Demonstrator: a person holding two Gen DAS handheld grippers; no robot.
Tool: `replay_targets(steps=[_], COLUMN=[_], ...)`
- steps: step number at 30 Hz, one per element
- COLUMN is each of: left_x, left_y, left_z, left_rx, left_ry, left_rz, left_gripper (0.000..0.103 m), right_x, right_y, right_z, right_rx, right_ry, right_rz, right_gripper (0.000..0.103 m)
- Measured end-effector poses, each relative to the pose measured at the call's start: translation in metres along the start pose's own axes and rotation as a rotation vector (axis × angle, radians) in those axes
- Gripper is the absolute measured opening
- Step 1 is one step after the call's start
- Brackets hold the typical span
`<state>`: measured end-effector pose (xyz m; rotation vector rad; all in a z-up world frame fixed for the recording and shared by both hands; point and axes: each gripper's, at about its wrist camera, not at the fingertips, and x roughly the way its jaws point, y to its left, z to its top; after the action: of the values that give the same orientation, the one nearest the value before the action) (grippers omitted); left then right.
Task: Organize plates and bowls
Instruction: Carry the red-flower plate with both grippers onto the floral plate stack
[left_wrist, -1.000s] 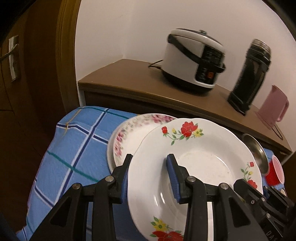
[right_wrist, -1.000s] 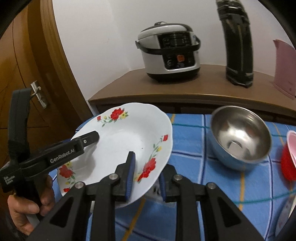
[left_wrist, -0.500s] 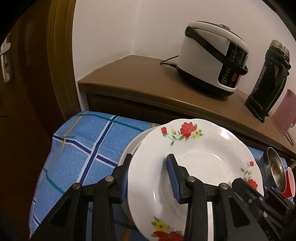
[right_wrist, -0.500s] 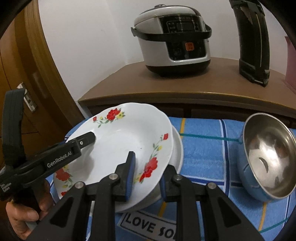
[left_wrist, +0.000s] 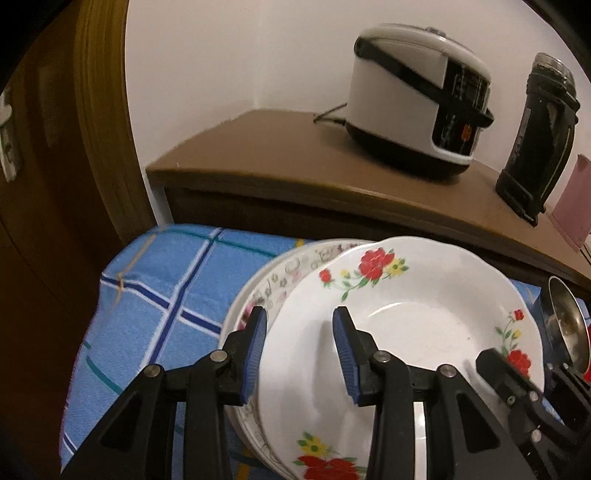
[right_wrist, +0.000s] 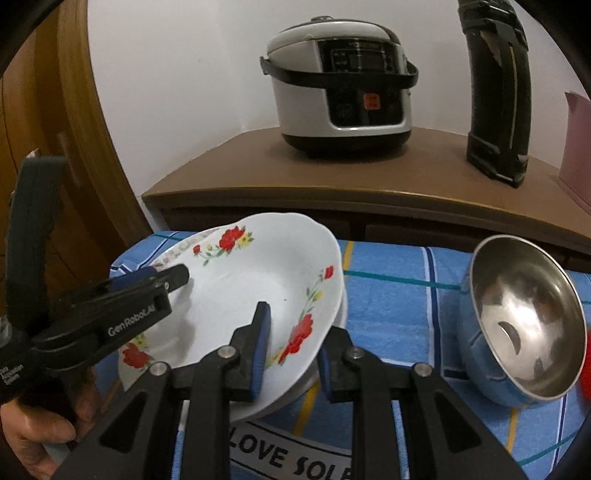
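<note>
Ahead of my left hand-held gripper (left_wrist: 299, 343), the red-flowered plate (left_wrist: 406, 332) sits over the pink-patterned plate (left_wrist: 291, 269) on the blue checked surface (left_wrist: 166, 280), its rim between fingers spread wider than before. In the right view, my right hand-held gripper (right_wrist: 291, 347) straddles the plate's opposite rim, spread too, beside the steel bowl (right_wrist: 524, 325).

Lower plate (left_wrist: 291, 269): mostly covered by red-flower plate (left_wrist: 406, 325); only its left rim shows. Whether the two touch: cannot tell. Steel bowl (left_wrist: 565, 325) cut by right edge in left wrist view. Pink jug (right_wrist: 578, 147) cropped. Red item (right_wrist: 585, 380): blurred sliver, unidentifiable.
</note>
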<state>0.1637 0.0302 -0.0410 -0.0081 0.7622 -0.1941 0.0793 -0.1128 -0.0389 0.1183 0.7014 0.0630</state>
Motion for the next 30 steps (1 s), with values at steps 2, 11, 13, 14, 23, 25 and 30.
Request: replay_targets(steps=[2, 11, 13, 14, 23, 25, 30], left_x=[-0.003, -0.007, -0.008, -0.008, -0.006, -0.007, -0.008], left_y=[-0.003, -0.008, -0.007, -0.007, -0.005, -0.005, -0.006], left_z=[0.002, 0.005, 0.006, 0.006, 0.005, 0.005, 0.005], left_rx=[0.002, 0.035, 0.036, 0.033, 0.025, 0.024, 0.026], left_ry=[-0.009, -0.048, -0.059, -0.059, -0.062, -0.064, -0.078], left_rz=[-0.020, 0.076, 0.092, 0.090, 0.120, 0.124, 0.137], left_gripper=[0.040, 0.040, 0.040, 0.040, 0.040, 0.040, 0.043], right_x=[0.000, 0.007, 0.008, 0.009, 0.017, 0.017, 0.014], right_y=[0.001, 0.003, 0.004, 0.004, 0.004, 0.003, -0.003], right_z=[0.000, 0.001, 0.001, 0.001, 0.006, 0.007, 0.004], right_rx=[-0.007, -0.036, -0.043, -0.046, -0.050, -0.047, -0.010], right_ry=[-0.005, -0.021, -0.026, -0.028, -0.030, -0.031, -0.035], right_rz=[-0.006, -0.029, -0.033, -0.036, -0.043, -0.040, -0.010], right_gripper=[0.023, 0.023, 0.023, 0.023, 0.023, 0.023, 0.026])
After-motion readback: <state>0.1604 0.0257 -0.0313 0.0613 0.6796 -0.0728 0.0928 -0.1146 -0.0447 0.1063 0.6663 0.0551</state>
